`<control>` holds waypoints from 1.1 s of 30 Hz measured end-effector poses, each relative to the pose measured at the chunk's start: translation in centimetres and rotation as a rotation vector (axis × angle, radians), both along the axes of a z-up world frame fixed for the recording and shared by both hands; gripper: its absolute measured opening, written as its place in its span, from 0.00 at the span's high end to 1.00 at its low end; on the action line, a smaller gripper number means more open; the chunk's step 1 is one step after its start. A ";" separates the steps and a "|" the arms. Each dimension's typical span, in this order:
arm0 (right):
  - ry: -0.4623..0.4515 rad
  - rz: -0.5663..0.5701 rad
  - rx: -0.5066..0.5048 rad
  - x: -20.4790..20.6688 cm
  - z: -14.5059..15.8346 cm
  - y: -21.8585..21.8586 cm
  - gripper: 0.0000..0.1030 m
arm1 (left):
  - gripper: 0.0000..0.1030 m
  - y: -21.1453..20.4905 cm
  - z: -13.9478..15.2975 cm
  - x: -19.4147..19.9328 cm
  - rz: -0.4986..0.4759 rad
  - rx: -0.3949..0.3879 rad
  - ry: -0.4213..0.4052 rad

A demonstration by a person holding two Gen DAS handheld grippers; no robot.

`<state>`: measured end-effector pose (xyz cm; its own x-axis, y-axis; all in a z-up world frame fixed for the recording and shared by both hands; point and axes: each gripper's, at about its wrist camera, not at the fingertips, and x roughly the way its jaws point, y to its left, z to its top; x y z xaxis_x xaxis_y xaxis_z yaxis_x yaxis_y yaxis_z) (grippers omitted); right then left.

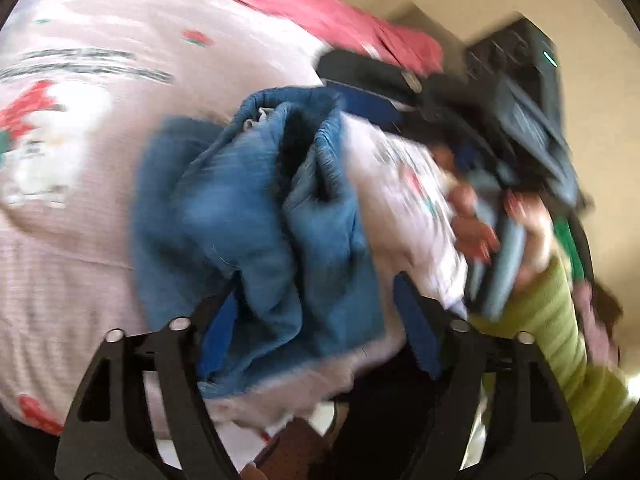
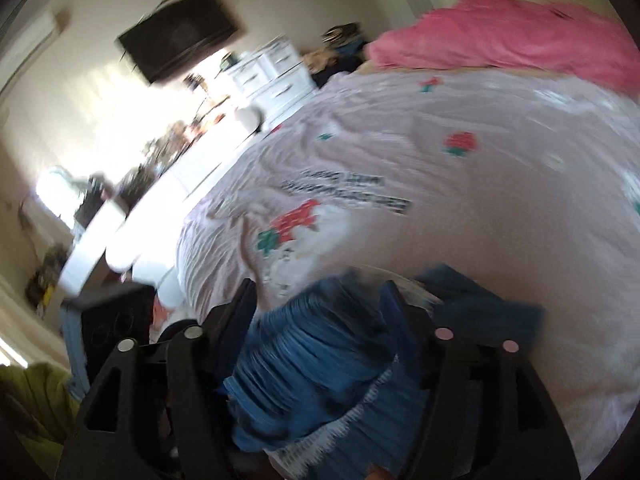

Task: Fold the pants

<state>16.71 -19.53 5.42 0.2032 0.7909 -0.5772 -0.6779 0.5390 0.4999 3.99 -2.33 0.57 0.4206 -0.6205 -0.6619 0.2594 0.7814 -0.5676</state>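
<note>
Blue denim pants (image 1: 240, 208) lie bunched on a pale printed bed cover (image 1: 80, 160). My left gripper (image 1: 318, 280) hangs over them with its jaws wide. The cloth sits between the fingers, and a narrow gap shows at the right finger (image 1: 416, 320). In the right wrist view, blurred blue pants (image 2: 320, 360) with a frayed white hem fill the space between the spread fingers of my right gripper (image 2: 320, 286). The pads do not visibly pinch the cloth. The right gripper's body (image 1: 520, 120) shows in the left wrist view, held by a hand (image 1: 480, 232) in a green sleeve (image 1: 560, 320).
A pink blanket (image 2: 520, 32) lies heaped at the far end of the bed cover (image 2: 480, 240). A dark wall screen (image 2: 180, 40) and a white dresser (image 2: 272, 76) stand beyond the bed's left side. Both views are motion-blurred.
</note>
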 end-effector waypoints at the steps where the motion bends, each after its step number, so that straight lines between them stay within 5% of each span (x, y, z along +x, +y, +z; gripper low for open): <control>1: 0.010 -0.038 0.002 0.1 -0.5 -1.6 0.38 | 0.34 -0.7 -0.1 -0.3 -0.049 0.012 0.004; 5: 0.045 -0.140 -0.066 -0.3 -2.9 -5.1 0.37 | 0.34 0.4 1.1 -1.6 -0.024 0.065 -0.049; 8: 0.045 -0.153 -0.111 -1.3 -4.2 -5.3 0.37 | 0.34 0.3 1.5 -0.4 0.079 0.197 -0.070; 12: 0.049 -0.132 -0.121 -2.0 -5.1 -4.2 0.38 | 0.33 -1.2 -0.8 0.5 0.089 0.342 -0.054; 14: 0.017 -0.152 -0.225 -2.2 -5.8 -3.6 0.38 | 0.33 -1.8 -2.2 0.5 0.082 0.385 -0.040; 20: 0.010 -0.189 -0.303 -2.2 -7.0 -3.7 0.36 | 0.32 -3.1 -2.9 0.2 0.075 0.385 -0.049; 27: -0.101 -0.240 -0.202 -5.2 -3.7 -5.6 0.27 | 0.31 -2.4 -1.9 -1.0 0.085 0.349 -0.047; 33: -0.217 -0.265 -0.216 -9.5 -1.6 -7.2 0.25 | 0.25 -1.6 -0.5 -1.4 0.107 0.334 -0.080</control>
<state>7.20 -26.73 3.78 0.5191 0.5599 -0.6458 -0.5789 0.7862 0.2164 2.63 -3.98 0.08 0.5302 -0.3246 -0.7833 0.1991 0.9456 -0.2571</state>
